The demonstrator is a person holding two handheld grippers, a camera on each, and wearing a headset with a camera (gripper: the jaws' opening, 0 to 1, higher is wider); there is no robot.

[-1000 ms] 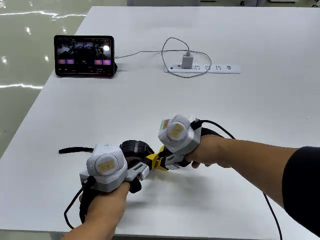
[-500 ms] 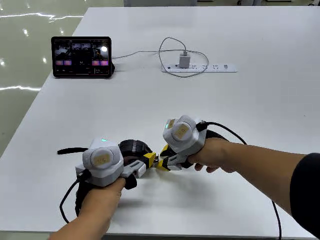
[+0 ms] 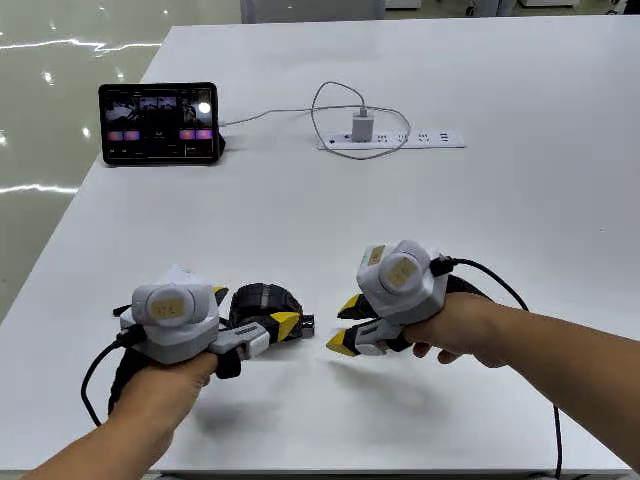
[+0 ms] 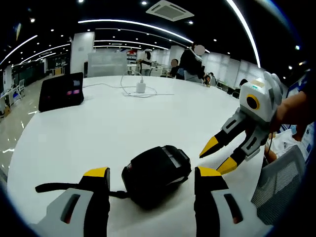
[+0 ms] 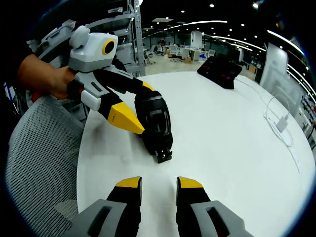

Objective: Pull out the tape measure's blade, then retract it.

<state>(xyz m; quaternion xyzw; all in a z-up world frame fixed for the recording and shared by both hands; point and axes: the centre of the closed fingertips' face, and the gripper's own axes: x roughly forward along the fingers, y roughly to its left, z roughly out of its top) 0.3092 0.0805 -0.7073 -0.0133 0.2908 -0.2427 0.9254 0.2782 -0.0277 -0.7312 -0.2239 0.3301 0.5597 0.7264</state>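
Observation:
A black tape measure (image 3: 262,303) lies on the white table (image 3: 420,230), its blade drawn in and the small end hook (image 5: 164,155) at its mouth. My left gripper (image 3: 255,310) straddles its rear, the yellow-tipped jaws pressed to both sides; in the left gripper view (image 4: 153,173) the case (image 4: 157,173) sits between them. The strap (image 4: 54,187) trails off to the left. My right gripper (image 3: 344,325) hovers a short way right of the hook, open and holding nothing. In its own view (image 5: 159,183) the case (image 5: 155,121) lies ahead, with the left gripper (image 5: 144,108) on it.
A tablet (image 3: 158,123) stands at the far left of the table. A power strip (image 3: 392,139) with a charger and looped cable (image 3: 360,127) lies at the back. People stand beyond the table (image 4: 190,59). A mesh chair (image 5: 44,163) sits by the near edge.
My right gripper has let go at the blade's hook, opened and drawn back to the right. The left gripper stays on the tape measure. The camera has shifted a little.

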